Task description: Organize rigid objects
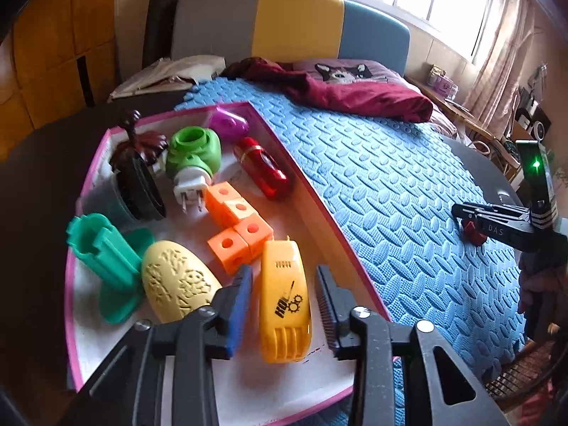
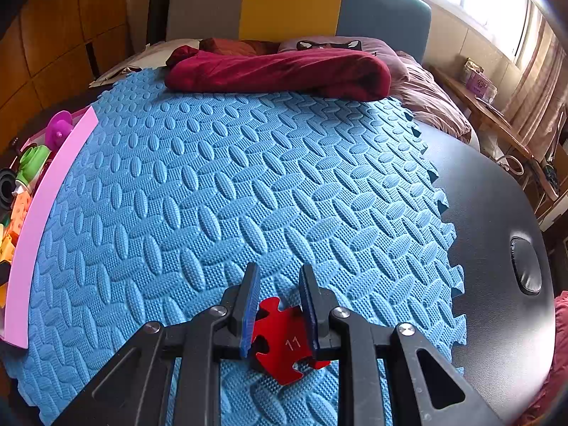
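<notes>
Your blue foam mat (image 2: 227, 184) lies broad and bare ahead of the right gripper (image 2: 277, 305), running up to a maroon blanket (image 2: 280, 71) at its far end. On your right its jigsaw edge (image 2: 440, 206) gives way to a dark tabletop (image 2: 497, 234). On your left the pink wall of the tray (image 2: 35, 213) stands along the mat's border.

Inside that tray (image 1: 312, 195) it is crowded: a yellow toy body (image 1: 284, 305) with a black gear print lies lengthwise near the right wall, an orange block cluster (image 1: 238, 223) just beyond it, a pale yellow embossed oval (image 1: 177, 284) and a green ribbed stand (image 1: 106, 259) to its left. Farther back sit a green plug-in piece (image 1: 193, 156), a red car (image 1: 264, 167), a magenta piece (image 1: 229, 126) and a dark lidded pot (image 1: 131, 184).

Your right gripper is low over the mat's near end, its blue pads (image 2: 248, 305) closed in on a red jigsaw-shaped piece (image 2: 287, 344) marked 11; both pads press its sides. In the left wrist view, that gripper (image 1: 472, 218) reaches in from the right edge, with red showing at its tip.

Your left gripper (image 1: 284, 294) hovers over the tray's near part, fingers spread wide, straddling the yellow toy body without touching it.
</notes>
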`<state>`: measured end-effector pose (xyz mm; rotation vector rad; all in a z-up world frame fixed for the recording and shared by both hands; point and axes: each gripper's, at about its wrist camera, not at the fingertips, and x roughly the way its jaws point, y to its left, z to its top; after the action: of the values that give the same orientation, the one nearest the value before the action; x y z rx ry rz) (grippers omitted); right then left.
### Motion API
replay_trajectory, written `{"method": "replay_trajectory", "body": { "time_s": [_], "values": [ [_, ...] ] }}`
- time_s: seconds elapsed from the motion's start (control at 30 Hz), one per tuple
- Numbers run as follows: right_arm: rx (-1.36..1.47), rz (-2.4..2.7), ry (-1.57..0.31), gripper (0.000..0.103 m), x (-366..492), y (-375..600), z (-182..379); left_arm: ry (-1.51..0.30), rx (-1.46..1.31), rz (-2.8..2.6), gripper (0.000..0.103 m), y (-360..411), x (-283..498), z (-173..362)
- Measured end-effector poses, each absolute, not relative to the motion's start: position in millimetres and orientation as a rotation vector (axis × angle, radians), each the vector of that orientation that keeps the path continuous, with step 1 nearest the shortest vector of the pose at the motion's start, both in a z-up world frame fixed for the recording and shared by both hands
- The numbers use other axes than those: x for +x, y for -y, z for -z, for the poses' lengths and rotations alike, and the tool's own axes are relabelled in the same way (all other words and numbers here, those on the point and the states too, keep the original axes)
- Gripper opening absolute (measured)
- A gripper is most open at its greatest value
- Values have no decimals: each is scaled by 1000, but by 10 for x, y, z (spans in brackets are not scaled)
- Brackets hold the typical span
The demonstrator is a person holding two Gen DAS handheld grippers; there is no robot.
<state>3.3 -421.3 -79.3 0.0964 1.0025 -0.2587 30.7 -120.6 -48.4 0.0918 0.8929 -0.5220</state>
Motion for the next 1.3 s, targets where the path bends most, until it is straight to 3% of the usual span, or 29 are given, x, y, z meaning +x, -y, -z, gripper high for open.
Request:
{"method": "replay_trajectory", "body": {
  "time_s": [0.47,1.0,1.03,1.07,1.3],
  "values": [
    [137,259,-1007,20,28,4245,790,-767,113,371,43,837,161,86],
    [210,221,-964,19,13,4126,645,-765,48,267,44,386,186,45],
    [223,202,-949,18,23,4079,588,-765,42,258,43,355,196,44],
    [230,183,-939,7,45,4027,540,-764,37,251,43,327,203,43],
    [140,-12,-877,5,356,3211,228,-770,-7,187,43,72,259,49]
  ]
}}
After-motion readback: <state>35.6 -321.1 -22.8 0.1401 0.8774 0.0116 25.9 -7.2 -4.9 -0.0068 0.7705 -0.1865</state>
